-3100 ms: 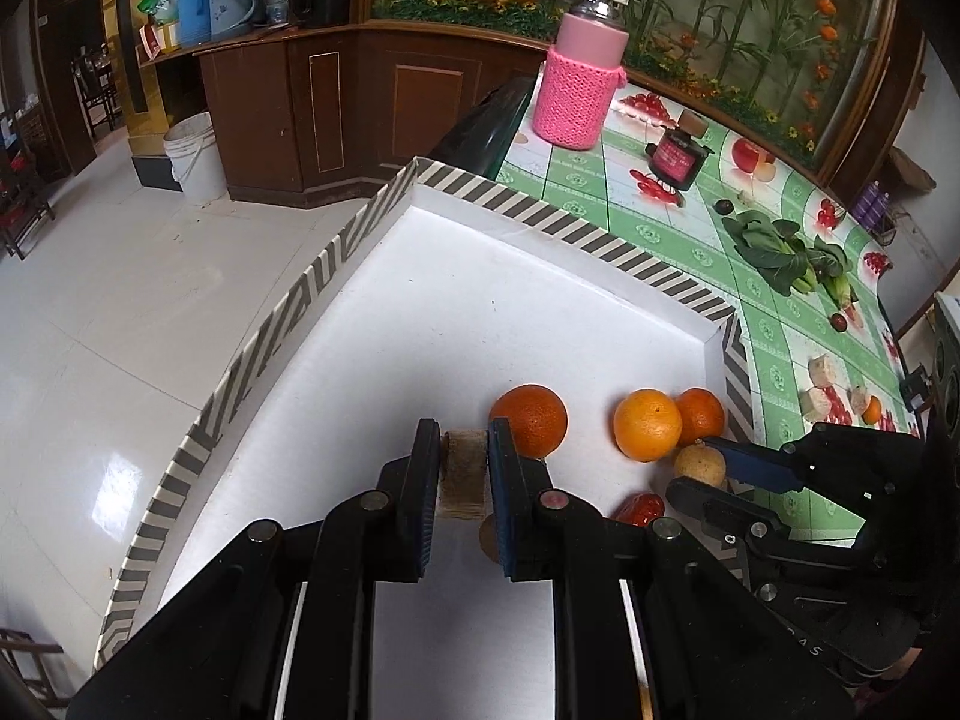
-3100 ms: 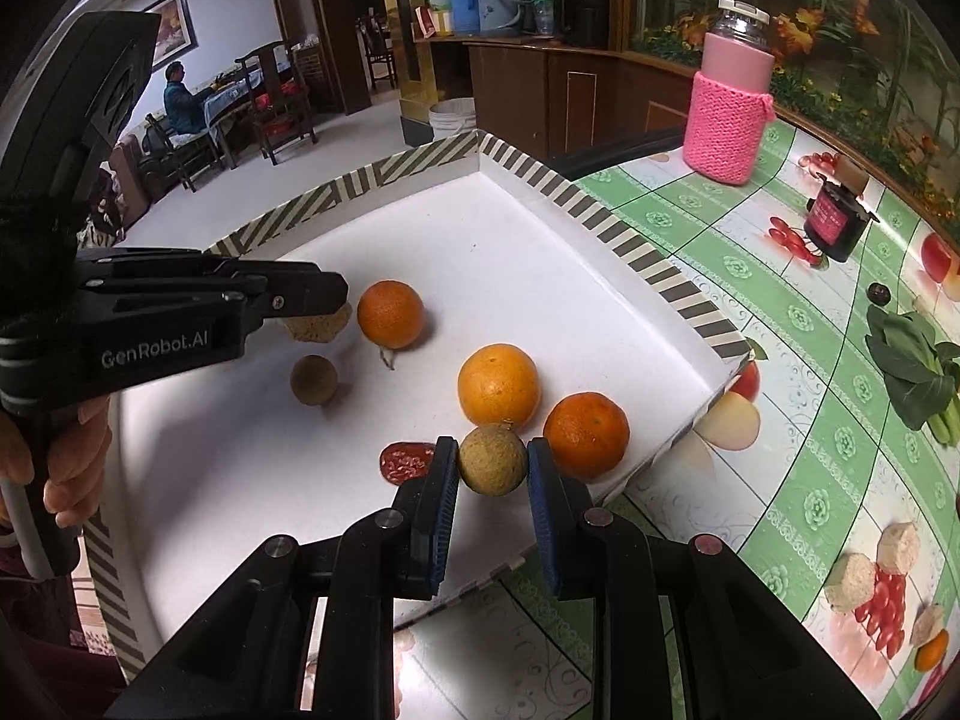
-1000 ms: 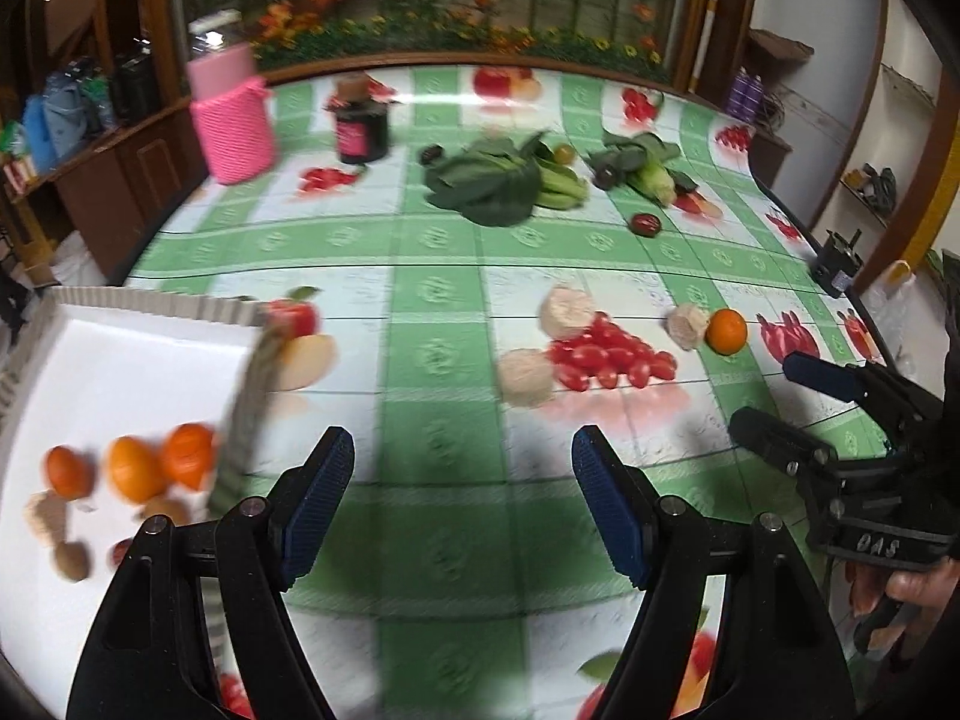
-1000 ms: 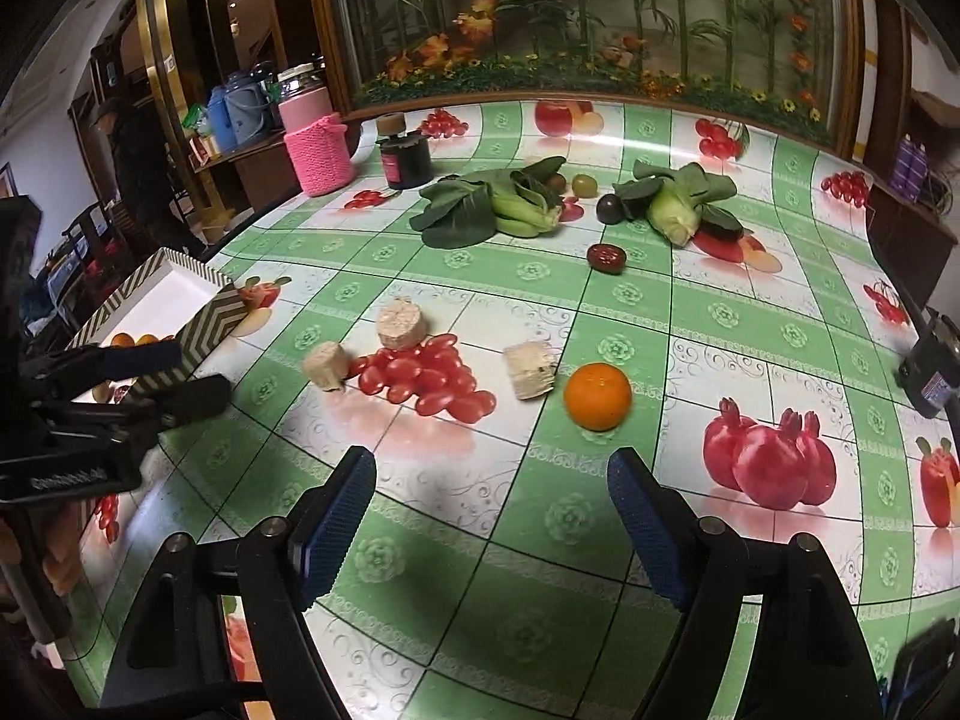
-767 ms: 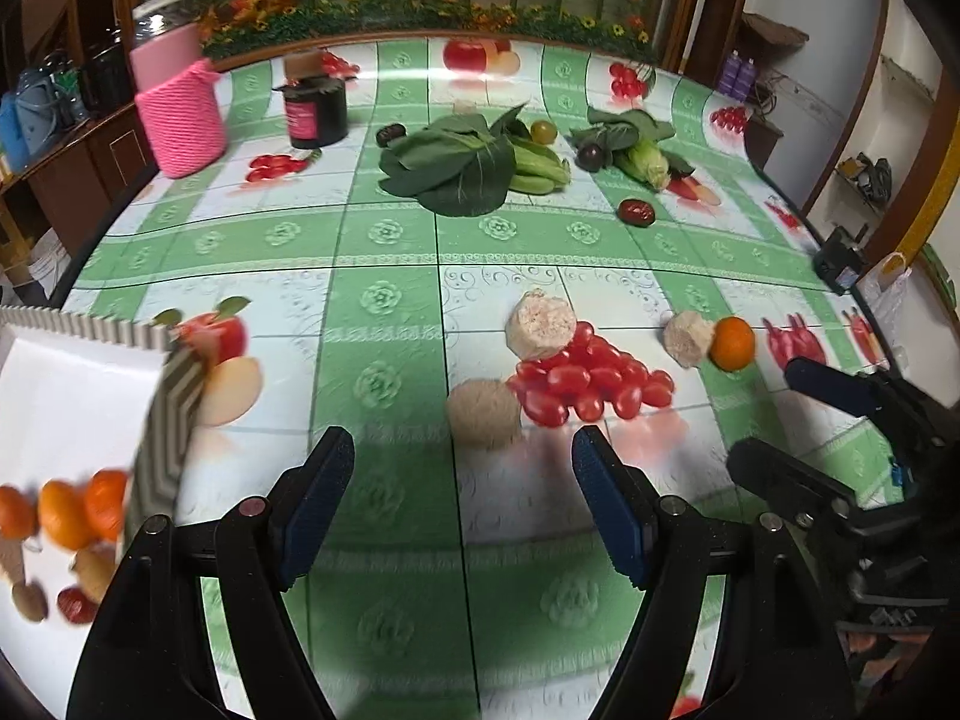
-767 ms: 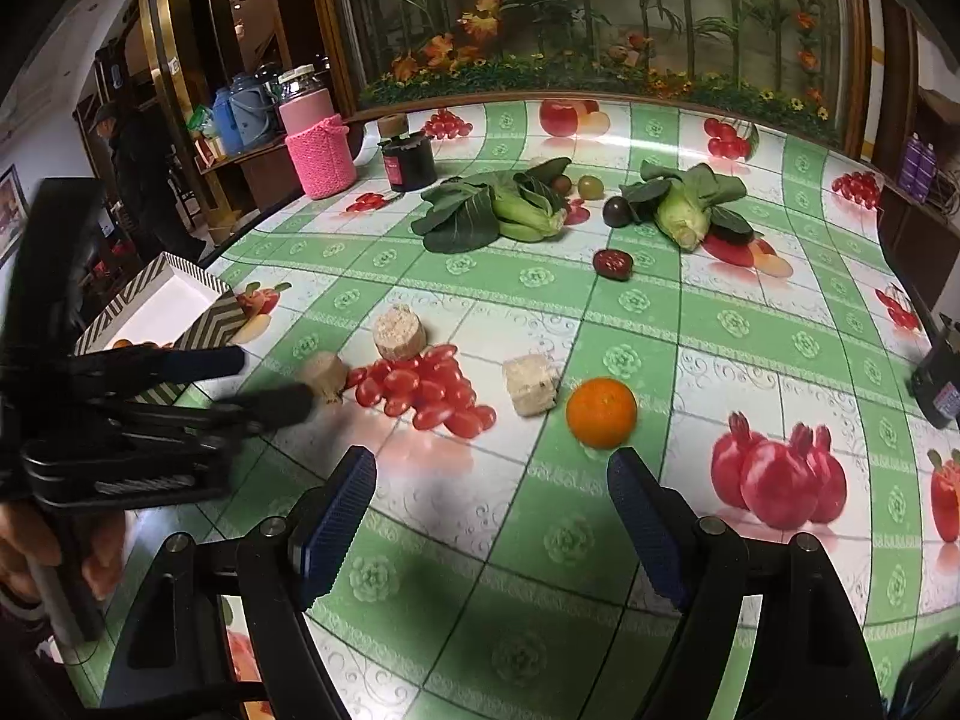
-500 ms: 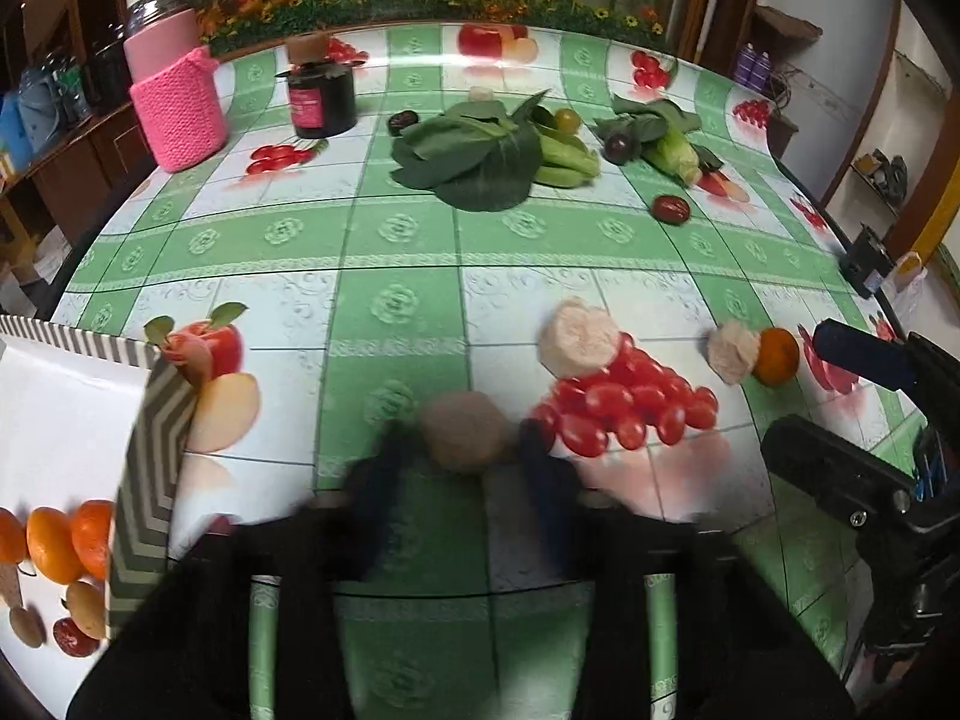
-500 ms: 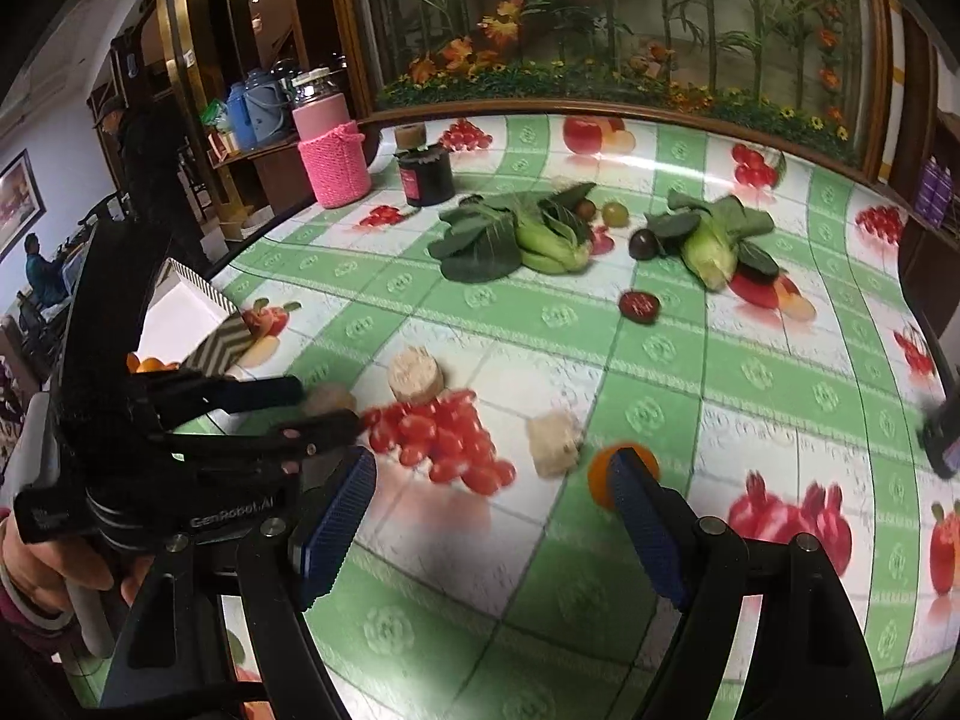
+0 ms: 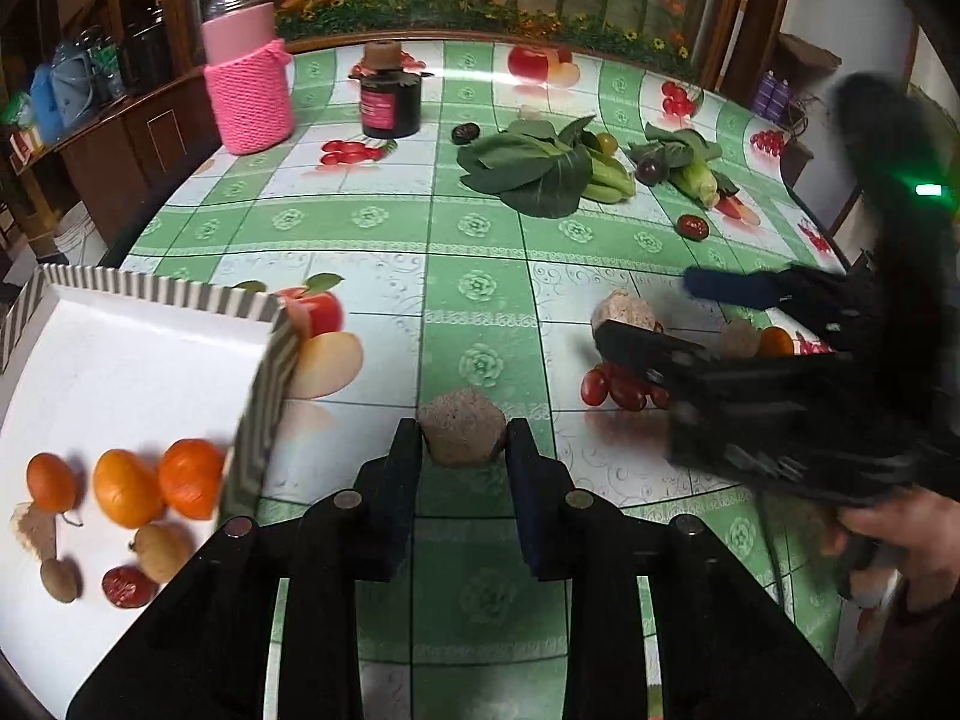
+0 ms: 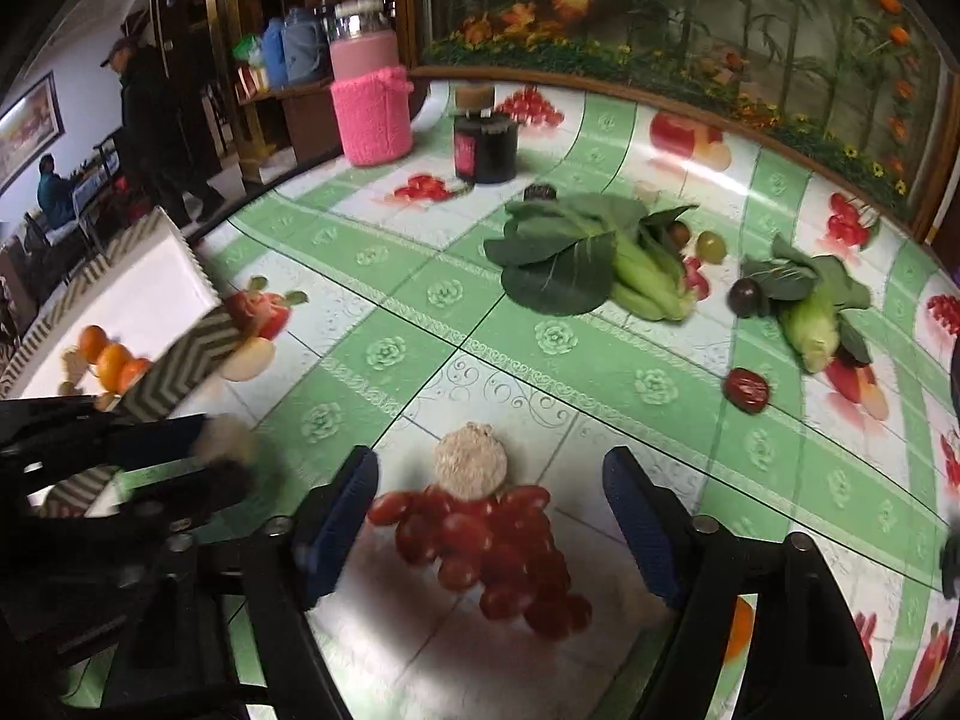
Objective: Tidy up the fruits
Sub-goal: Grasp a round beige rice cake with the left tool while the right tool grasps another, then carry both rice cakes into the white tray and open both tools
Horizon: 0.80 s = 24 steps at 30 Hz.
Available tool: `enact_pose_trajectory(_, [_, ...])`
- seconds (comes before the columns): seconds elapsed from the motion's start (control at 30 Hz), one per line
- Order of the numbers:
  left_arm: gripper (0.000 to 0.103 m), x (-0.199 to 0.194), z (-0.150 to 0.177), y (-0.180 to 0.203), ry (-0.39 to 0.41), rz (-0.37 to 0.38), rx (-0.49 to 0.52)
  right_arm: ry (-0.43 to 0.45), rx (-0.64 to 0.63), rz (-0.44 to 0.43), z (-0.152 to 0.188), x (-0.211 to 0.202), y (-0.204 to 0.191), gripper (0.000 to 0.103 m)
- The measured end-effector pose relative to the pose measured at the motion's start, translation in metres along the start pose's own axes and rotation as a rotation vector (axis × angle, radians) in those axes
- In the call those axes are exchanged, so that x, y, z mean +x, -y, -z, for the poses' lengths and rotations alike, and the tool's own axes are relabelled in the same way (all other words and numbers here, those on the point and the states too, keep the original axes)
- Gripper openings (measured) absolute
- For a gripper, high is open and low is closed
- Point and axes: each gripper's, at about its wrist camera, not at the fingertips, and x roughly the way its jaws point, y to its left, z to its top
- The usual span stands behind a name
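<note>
Writing: none legible on the dark jar (image 9: 390,102).
Left claw (image 9: 462,459): clamped on a brown, rough lump (image 9: 461,426) sitting on the tabletop (image 9: 480,228).
Right claw (image 10: 489,495): jaws closing, nothing gripped; cherry tomatoes (image 10: 486,546) and a pale lump (image 10: 471,461) between them.
White tray (image 9: 120,360): three oranges (image 9: 129,495), small brown fruits, one red date.

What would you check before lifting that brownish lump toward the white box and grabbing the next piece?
1. Left gripper pads against both sides of the brown lump: ok.
2. Lump clear of the tablecloth: cannot tell.
3. Free space in the white box beside the oranges: ok.
4. Box's striped wall stands between lump and box, so it needs lifting over: not ok yet.
5. Right gripper lined up over the cherry tomatoes: ok, jaws closing, pads not yet touching.
6. Pale round piece lies against the tomatoes and could get nudged: not ok.
</note>
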Motion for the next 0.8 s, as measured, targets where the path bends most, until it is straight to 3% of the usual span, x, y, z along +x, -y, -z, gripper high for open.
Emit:
enact_pose_trajectory(0.03, [0.026, -0.002, 0.001, -0.002, 0.002, 0.001, -0.005, -0.014, 0.001, -0.011, -0.001, 0.005, 0.0, 0.06])
enact_pose_trajectory(0.07, [0.026, -0.004, 0.001, -0.004, 0.004, 0.003, -0.009, -0.039, -0.001, -0.029, -0.001, 0.012, -0.001, 0.042])
enact_pose_trajectory(0.1, [0.026, -0.006, 0.002, -0.006, 0.007, 0.002, -0.015, -0.054, -0.003, -0.027, 0.001, 0.016, -0.002, 0.032])
enact_pose_trajectory(0.13, [0.026, -0.007, 0.002, -0.008, 0.011, 0.0, -0.018, -0.036, -0.013, -0.008, 0.002, 0.014, -0.004, 0.03])
enact_pose_trajectory(0.43, [0.026, -0.038, 0.011, -0.024, 0.065, -0.024, -0.024, 0.038, 0.042, -0.034, 0.013, -0.03, -0.019, 0.03])
enact_pose_trajectory(0.8, [0.026, -0.076, 0.029, -0.057, 0.122, -0.1, -0.025, 0.111, 0.002, -0.109, 0.017, -0.068, -0.084, 0.03])
